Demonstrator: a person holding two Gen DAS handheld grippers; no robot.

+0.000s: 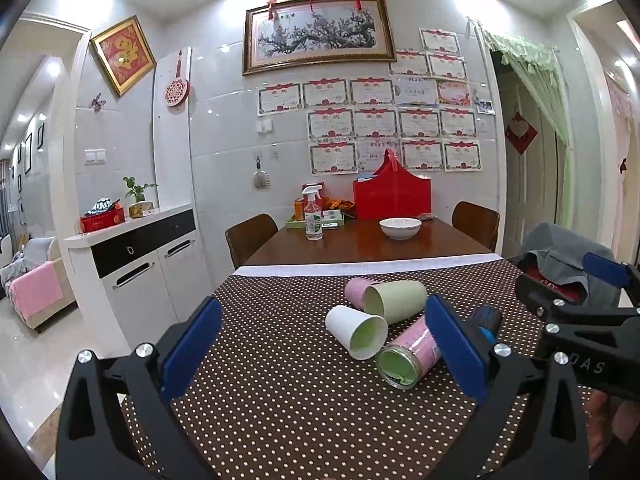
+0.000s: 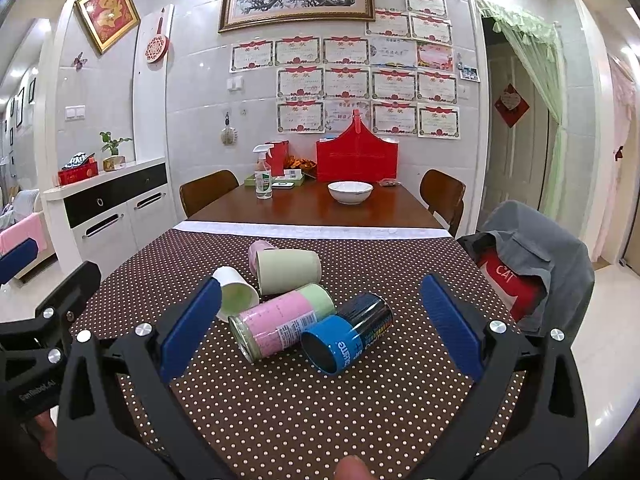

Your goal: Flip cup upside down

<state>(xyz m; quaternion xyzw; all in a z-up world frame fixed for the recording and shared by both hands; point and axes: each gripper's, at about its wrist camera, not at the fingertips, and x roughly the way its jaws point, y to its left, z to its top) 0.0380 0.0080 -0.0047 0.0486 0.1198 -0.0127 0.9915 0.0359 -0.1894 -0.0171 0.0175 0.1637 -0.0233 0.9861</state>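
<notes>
The long wooden desk [image 2: 320, 208] carried a brown white-dotted tablecloth [image 2: 280, 408] over its near half, and all the cups lay tipped on that cloth. Your left hand-held gripper [image 1: 320, 344] hovered above the cloth with its blue pads spread wide, clamping nothing. Your right hand-held gripper [image 2: 320, 320] was likewise spread apart and empty. Between them lay the pale green plastic cup [image 2: 288, 270] on its side, touching a pink cup [image 2: 258, 249] behind it. Just beside sat the white paper cup [image 2: 234, 292], mouth toward you. The pink-and-green labelled glass jar [image 2: 280, 320] rested against the blue-and-black cylindrical cup [image 2: 348, 334]. A white ceramic bowl [image 2: 350, 191] stood well apart.
</notes>
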